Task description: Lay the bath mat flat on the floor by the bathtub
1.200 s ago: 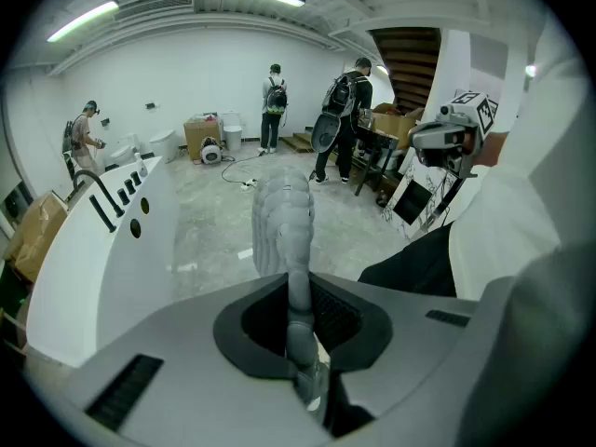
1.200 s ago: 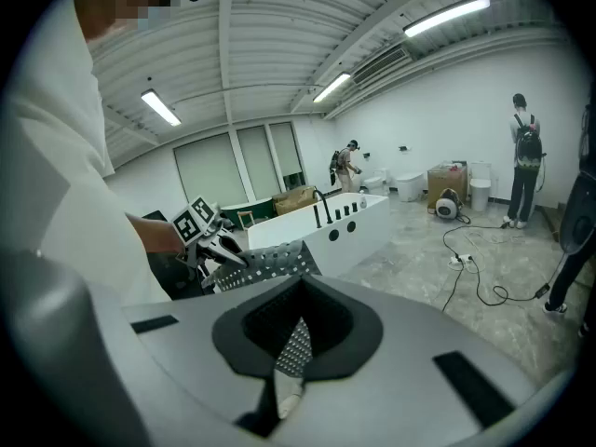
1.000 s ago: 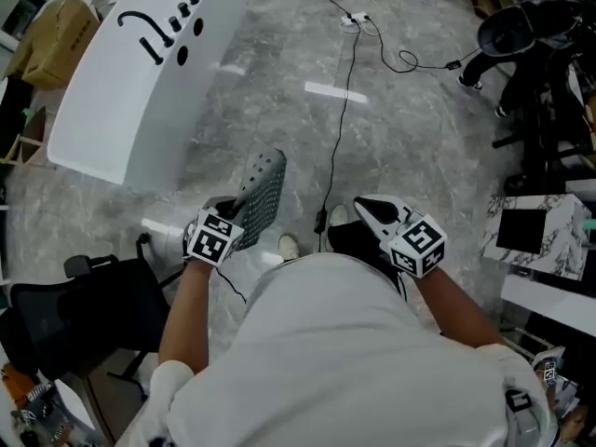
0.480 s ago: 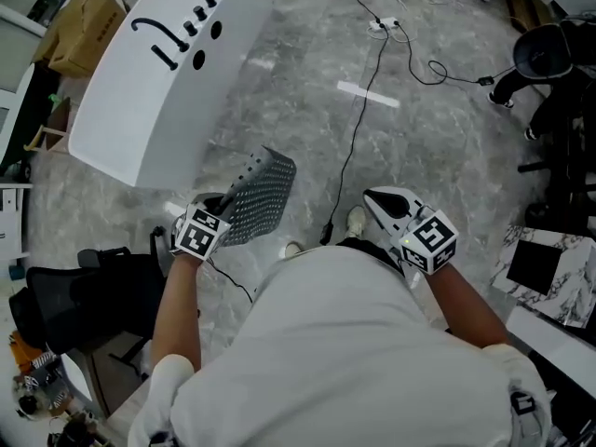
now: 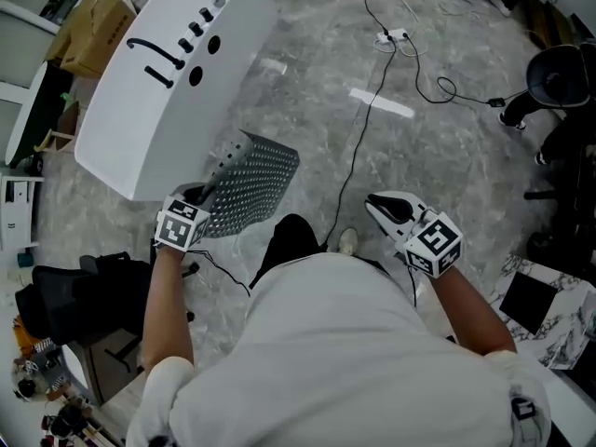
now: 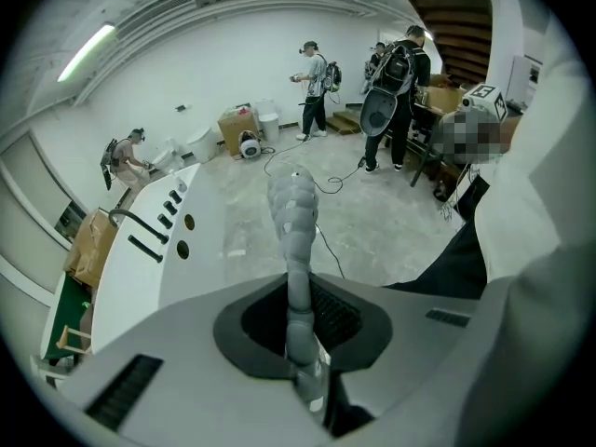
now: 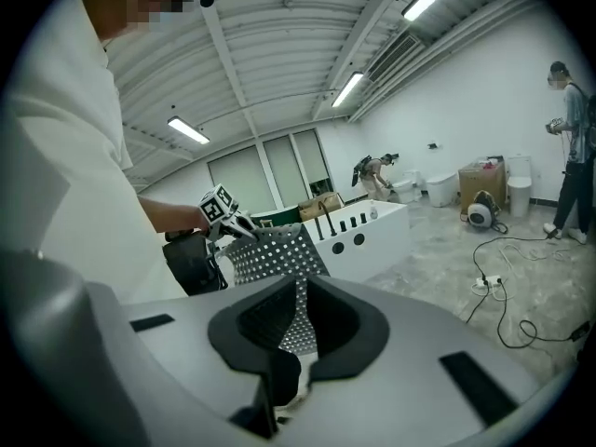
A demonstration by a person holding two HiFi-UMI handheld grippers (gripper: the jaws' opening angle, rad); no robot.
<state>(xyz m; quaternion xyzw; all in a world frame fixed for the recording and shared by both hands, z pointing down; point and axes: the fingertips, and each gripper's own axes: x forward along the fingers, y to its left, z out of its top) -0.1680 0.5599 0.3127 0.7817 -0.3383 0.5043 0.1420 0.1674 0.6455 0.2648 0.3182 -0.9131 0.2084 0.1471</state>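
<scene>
Compared with a second ago, the person is clearly closer to the white bathtub (image 5: 140, 110), which fills more of the upper left of the head view, so the carry looks about done and the laying down is what's left. The left gripper (image 5: 196, 208) has its jaws clamped on one edge of the bath mat (image 5: 251, 184), same grip as before. The mat has swung from nearly edge-on to showing its broad face. It's up in the air over the gray floor (image 5: 419, 156) just beside the tub's side, not lying flat yet. It's a gray, stiff-ish rubbery sheet full of small round holes, a bit curved, sticking out from the gripper toward the tub. Over on the right, the right gripper (image 5: 380, 205) has its jaws pressed together on nothing, well apart from the mat.
</scene>
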